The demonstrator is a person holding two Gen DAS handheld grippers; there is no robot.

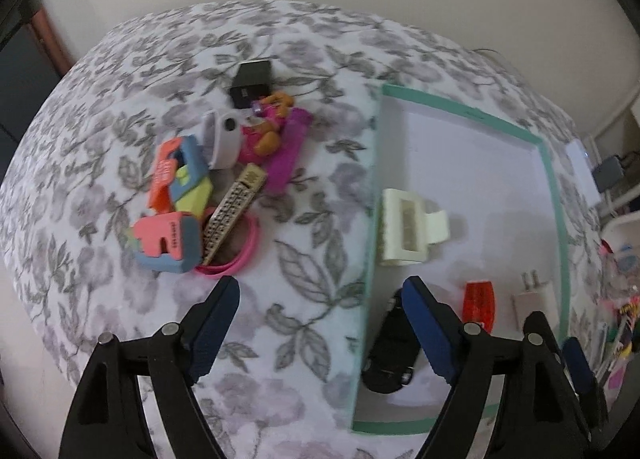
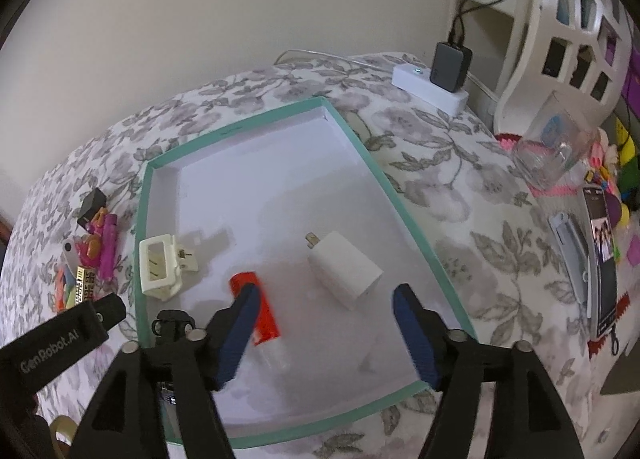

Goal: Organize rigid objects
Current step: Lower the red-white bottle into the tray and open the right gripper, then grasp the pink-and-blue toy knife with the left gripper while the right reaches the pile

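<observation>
Floral bedspread [image 1: 312, 299] carries a teal-rimmed tray [image 2: 404, 195] already holding a cream hair clip [image 2: 160, 267], red tube [image 2: 264, 317], white charger [image 2: 346, 269] and possibly a black car [image 1: 390, 351]. Left gripper [image 1: 320, 295] and right gripper [image 2: 324, 299] both released, empty. Mixed pile [image 1: 212, 183] left of tray remains unsorted.

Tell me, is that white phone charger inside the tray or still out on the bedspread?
Inside. The white charger lies on its side on the tray's white floor, within the green rim.
</observation>
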